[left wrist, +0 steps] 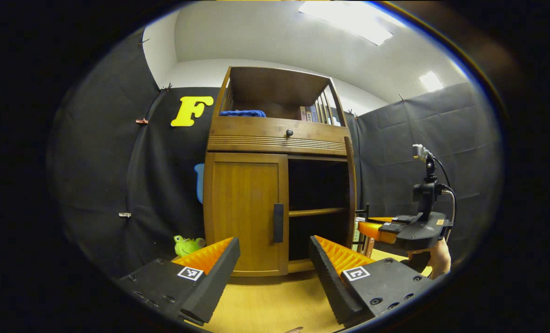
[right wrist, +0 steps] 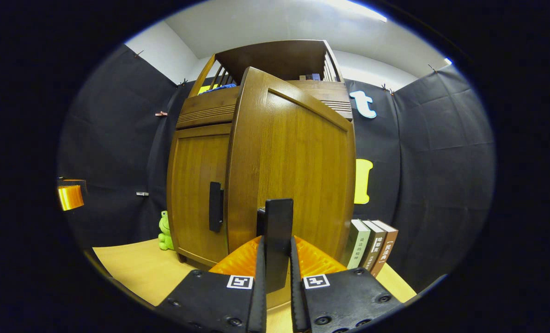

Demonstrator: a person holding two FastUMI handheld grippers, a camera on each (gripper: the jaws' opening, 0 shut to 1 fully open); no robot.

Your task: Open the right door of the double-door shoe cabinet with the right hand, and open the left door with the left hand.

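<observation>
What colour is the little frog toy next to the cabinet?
The frog toy is bright green. It shows best in the left gripper view, on the floor left of the cabinet.

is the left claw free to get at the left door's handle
Probably yes: the left claw is open and lined up with the handle of the shut left door, nothing between them.

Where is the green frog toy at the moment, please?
The green frog toy sits on the floor at the cabinet's lower left corner, beside the closed left door, against the black cloth wall.
</observation>
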